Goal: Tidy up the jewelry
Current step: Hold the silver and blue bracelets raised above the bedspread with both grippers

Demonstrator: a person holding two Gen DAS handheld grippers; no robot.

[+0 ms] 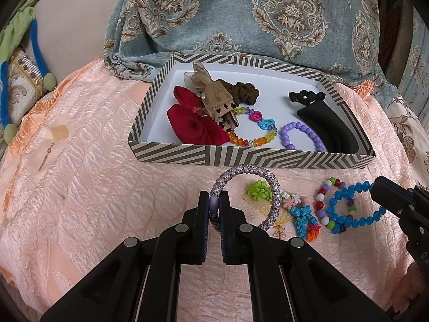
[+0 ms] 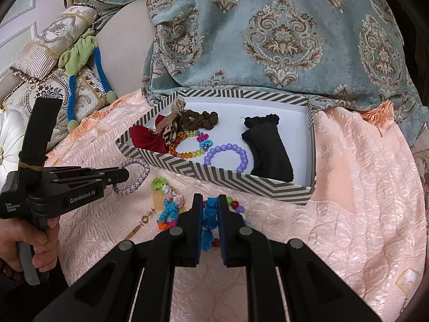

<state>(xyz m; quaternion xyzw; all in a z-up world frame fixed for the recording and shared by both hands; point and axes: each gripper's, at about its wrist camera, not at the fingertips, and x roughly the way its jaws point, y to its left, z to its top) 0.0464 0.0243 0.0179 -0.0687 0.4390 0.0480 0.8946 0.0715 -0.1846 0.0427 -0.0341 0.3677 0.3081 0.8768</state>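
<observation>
1. We hold the braided lilac bracelet (image 1: 248, 185) in our left gripper (image 1: 214, 201), the jaws pinched on its pale bead section; the ring stands just before the near wall of the striped box (image 1: 254, 158), over the peach bedspread (image 1: 93, 187).
2. Our right gripper (image 2: 210, 209) is pressed together on the blue bead bracelet (image 2: 210, 214), which lies by the box's near wall, toward its right corner in the left wrist view.
3. Touching the blue one and partly under it lies a mixed-colour bead bracelet (image 1: 325, 201).
4. Between the two held bracelets, on the bedspread, rest a green flower piece (image 1: 258, 190) and a bracelet of small knitted flowers (image 1: 303, 214).
5. Inside the box, along the near wall, sit a clear rainbow bracelet (image 1: 254, 126) and, just right of it, a purple bead bracelet (image 1: 301, 136).
6. At the box's left side lies a red bow (image 1: 193, 123) with a tan bow (image 1: 211, 94) across it; a brown scrunchie (image 1: 241, 91) lies behind them.
7. A black scrunchie with a black cloth tail (image 1: 321, 118) fills the right side of the box.
8. A patterned blue-grey cushion (image 1: 241, 13) stands behind the box's far wall.
9. A hand (image 2: 40, 241) grips the left tool's handle at the bedspread's left edge.
</observation>
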